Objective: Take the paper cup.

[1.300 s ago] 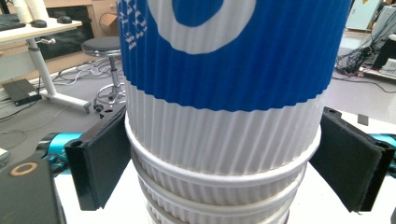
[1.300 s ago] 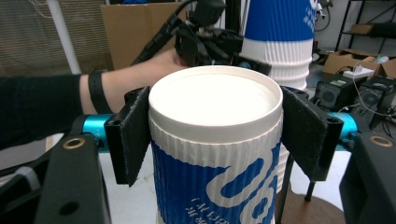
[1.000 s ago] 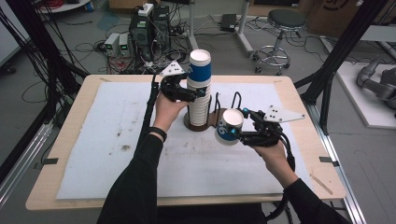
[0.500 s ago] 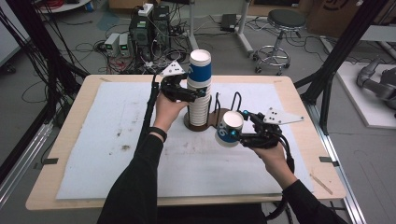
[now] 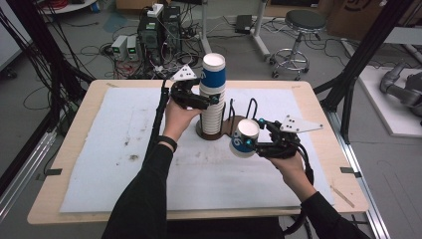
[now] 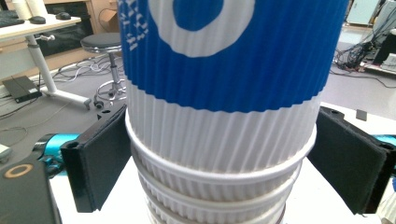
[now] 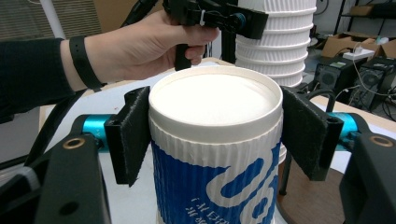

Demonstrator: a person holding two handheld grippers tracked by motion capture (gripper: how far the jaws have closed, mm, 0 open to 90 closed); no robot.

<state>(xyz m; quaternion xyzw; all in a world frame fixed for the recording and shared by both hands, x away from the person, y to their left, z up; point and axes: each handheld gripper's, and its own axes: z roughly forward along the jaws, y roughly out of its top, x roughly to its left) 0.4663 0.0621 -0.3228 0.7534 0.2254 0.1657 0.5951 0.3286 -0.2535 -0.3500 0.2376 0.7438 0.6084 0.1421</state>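
The left gripper (image 5: pixel 211 99) grasps the cup stack (image 5: pixel 213 107) just below the top blue-banded cup (image 6: pixel 229 60), one pad on each side. The stack stands upright on a brown round holder (image 5: pixel 230 128) near the table's (image 5: pixel 318 107) far middle. The right gripper (image 5: pixel 257 144) clamps a separate blue-and-white cup (image 7: pixel 215 154) (held upside down, base toward the camera) just beside the holder, above the white mat (image 5: pixel 124 139).
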